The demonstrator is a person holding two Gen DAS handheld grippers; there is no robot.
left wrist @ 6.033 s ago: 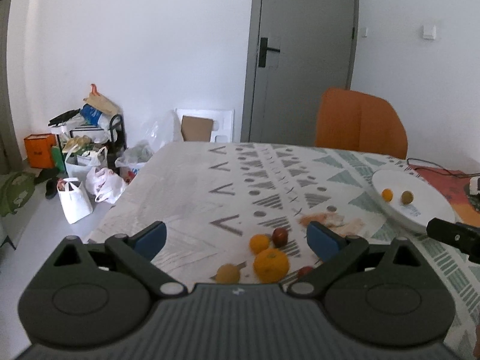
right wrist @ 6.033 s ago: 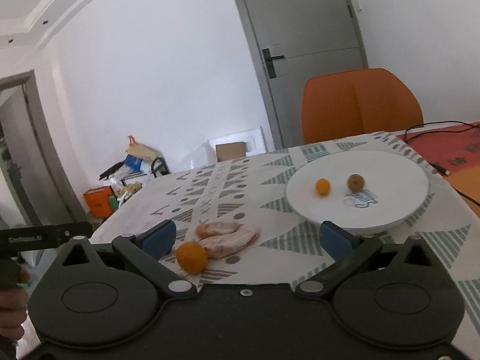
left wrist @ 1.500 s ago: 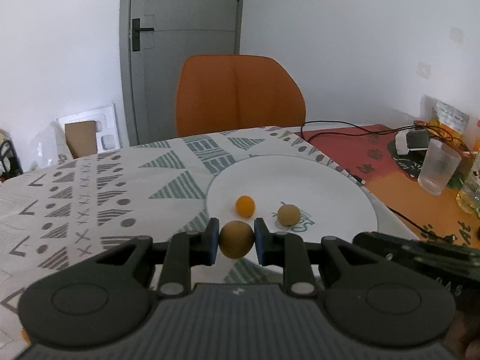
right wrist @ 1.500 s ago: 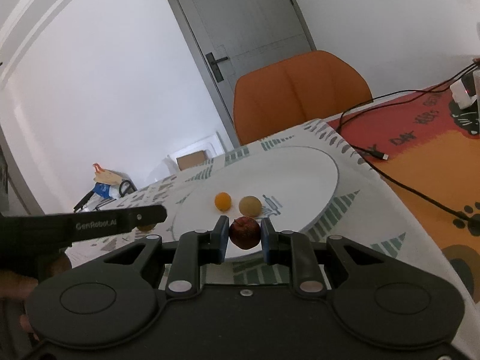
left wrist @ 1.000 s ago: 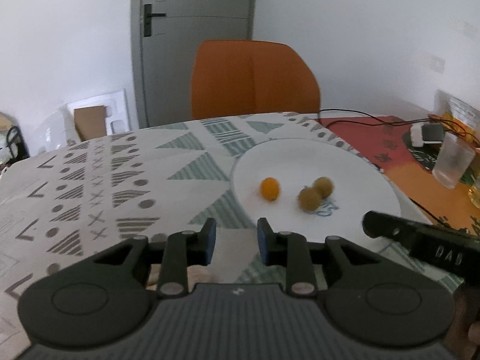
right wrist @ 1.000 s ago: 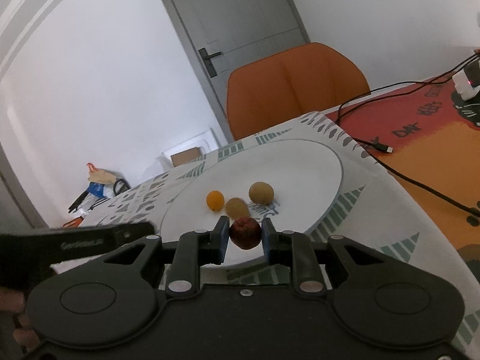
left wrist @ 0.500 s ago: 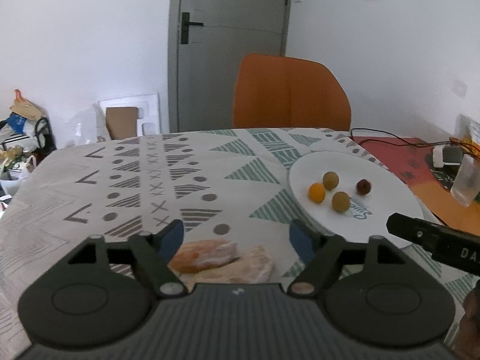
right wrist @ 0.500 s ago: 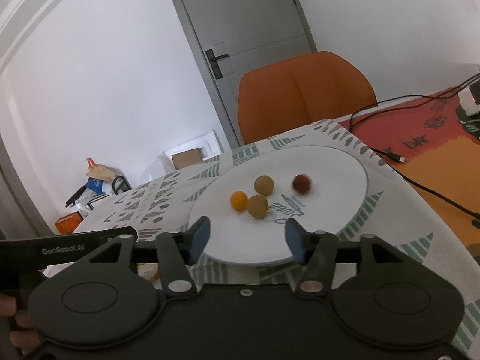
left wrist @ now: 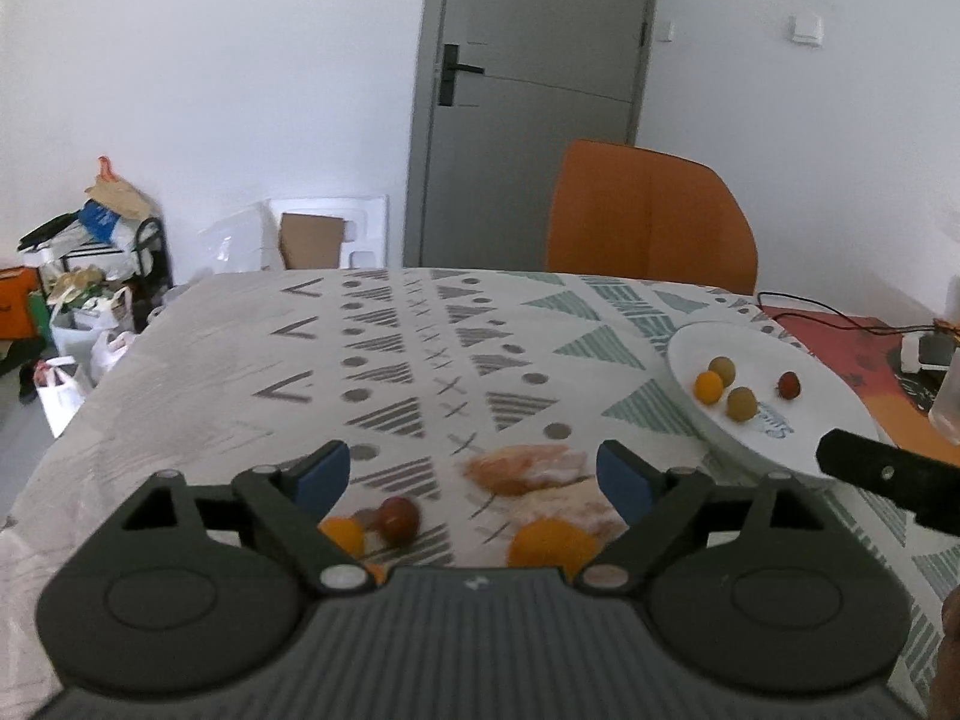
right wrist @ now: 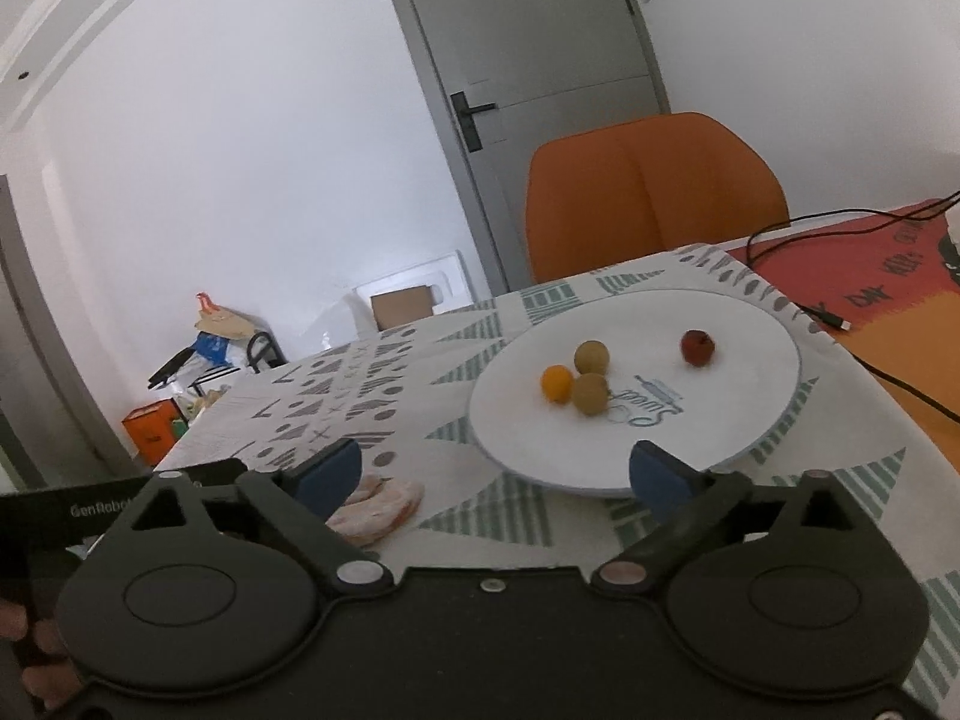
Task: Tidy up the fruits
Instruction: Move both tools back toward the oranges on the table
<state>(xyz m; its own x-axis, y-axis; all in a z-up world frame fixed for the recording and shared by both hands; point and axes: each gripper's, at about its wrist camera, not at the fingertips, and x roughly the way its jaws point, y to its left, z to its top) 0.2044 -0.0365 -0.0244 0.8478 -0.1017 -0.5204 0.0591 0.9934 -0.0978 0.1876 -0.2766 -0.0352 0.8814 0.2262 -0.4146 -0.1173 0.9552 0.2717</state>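
Observation:
The white plate holds a small orange, two brownish-green fruits and a dark red fruit. My right gripper hangs just before the plate's near rim, its jaws opening with nothing between them. My left gripper faces the patterned tablecloth left of the plate, its jaws also opening and empty. Under it lie a small orange, a dark red fruit, a big orange and pieces of peel.
An orange chair stands behind the table. A red and orange mat with a black cable lies right of the plate, and a glass stands at the far right. Bags and boxes crowd the floor at left.
Both grippers have opened wide. The brownish fruit and the red fruit they held now lie on the plate. Both have drawn back, the left swinging left to the loose fruit.

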